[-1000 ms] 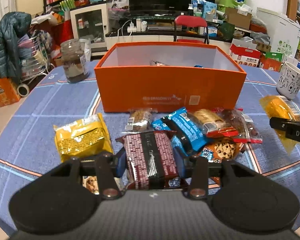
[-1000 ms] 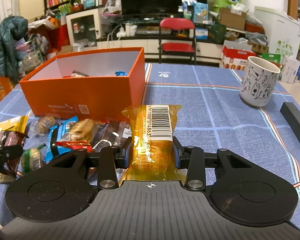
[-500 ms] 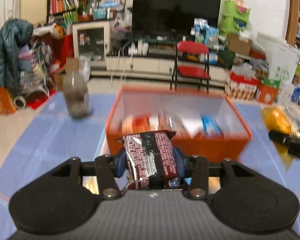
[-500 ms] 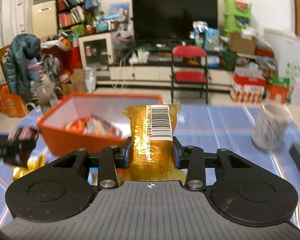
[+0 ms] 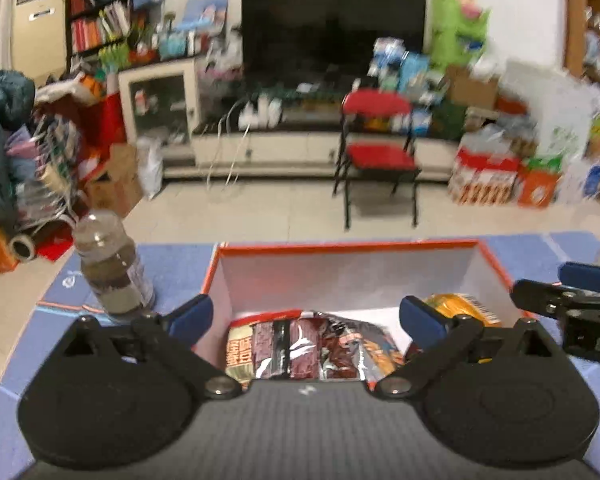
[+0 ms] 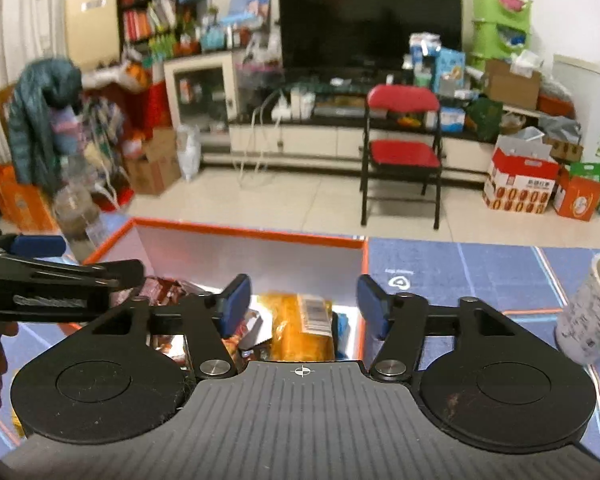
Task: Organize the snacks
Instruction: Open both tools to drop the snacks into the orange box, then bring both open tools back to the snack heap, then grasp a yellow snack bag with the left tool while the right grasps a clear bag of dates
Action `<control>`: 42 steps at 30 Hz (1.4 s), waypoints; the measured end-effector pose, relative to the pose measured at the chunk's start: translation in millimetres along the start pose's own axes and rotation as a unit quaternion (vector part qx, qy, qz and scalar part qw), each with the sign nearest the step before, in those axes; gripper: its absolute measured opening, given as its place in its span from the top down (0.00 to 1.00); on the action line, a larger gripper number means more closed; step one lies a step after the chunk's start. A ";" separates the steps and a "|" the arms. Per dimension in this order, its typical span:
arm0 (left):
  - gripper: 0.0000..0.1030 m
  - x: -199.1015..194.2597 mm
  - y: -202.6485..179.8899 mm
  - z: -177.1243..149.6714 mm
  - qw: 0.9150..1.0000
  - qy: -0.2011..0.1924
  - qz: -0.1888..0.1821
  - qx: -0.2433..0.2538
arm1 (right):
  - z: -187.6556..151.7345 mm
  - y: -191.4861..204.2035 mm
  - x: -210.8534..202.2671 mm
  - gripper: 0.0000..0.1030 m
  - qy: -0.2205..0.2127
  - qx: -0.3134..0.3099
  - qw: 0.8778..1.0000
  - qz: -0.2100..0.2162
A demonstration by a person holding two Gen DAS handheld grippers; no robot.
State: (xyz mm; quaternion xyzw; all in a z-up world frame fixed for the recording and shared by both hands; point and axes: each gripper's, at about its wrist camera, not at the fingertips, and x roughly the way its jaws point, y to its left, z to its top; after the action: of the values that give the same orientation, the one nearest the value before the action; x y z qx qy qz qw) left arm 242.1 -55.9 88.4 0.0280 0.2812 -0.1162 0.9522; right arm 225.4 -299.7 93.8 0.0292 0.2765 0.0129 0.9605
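Now both drops done: left gripper (image 5: 304,316) and right gripper (image 6: 303,300) gape wide, empty; maroon packet (image 5: 286,346) and yellow barcode packet (image 6: 302,326) released into orange box (image 6: 244,232); return for more.

Snack packets (image 5: 300,346) in the box (image 5: 348,246), jar (image 5: 110,264) left of it, mug (image 6: 590,312) to its right

Even, bright indoor light, with no hard shadows. Fisheye bending curves the edges; the left view looks motion-blurred, perhaps smearing the background shelves (image 5: 592,40).
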 end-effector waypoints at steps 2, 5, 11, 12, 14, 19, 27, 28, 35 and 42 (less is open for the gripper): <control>0.03 -26.7 11.8 -10.9 1.000 -0.018 -0.009 0.003 | -16.6 -13.5 -28.2 0.35 -0.018 0.014 1.000 -0.005; 0.01 -60.8 34.0 -37.4 0.999 -0.041 -0.015 0.008 | -57.8 -30.1 -65.0 0.31 -0.018 0.035 0.999 -0.030; 0.01 -84.2 72.1 -98.1 0.997 -0.048 -0.043 0.040 | -117.3 -28.2 -76.3 0.30 0.030 0.040 0.998 -0.045; 0.01 -78.0 78.7 -103.0 0.997 -0.039 -0.046 0.052 | -121.1 -27.3 -72.0 0.30 0.033 0.035 0.998 -0.045; 0.01 -69.2 85.8 -112.2 0.995 -0.034 -0.045 0.077 | -125.9 -26.6 -61.3 0.30 0.036 0.035 0.997 -0.058; 0.01 -42.7 106.9 -125.7 0.988 -0.007 -0.092 0.121 | -127.1 -31.0 -34.8 0.30 0.051 0.058 0.995 -0.062; 0.01 -16.9 106.0 -146.4 0.971 0.050 -0.166 0.163 | -128.6 -19.1 -3.0 0.31 0.091 0.047 0.994 -0.024; 0.01 -15.4 103.0 -148.4 0.970 0.063 -0.172 0.161 | -128.6 -17.4 -1.1 0.31 0.092 0.044 0.994 -0.023; 0.01 -32.3 86.3 -159.3 0.968 0.116 -0.170 0.141 | -127.7 -9.5 -2.3 0.30 0.083 0.027 0.995 -0.056; 0.01 -38.8 78.5 -155.2 0.983 0.122 -0.125 0.057 | -130.4 -14.4 5.9 0.30 0.094 0.051 0.993 -0.050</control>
State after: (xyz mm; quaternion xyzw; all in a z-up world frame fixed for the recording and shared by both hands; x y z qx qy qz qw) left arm 147.0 46.7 -22.0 0.0605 0.3895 -0.2455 0.8857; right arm 161.0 -307.4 -20.5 0.0625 0.3671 -0.0467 0.9269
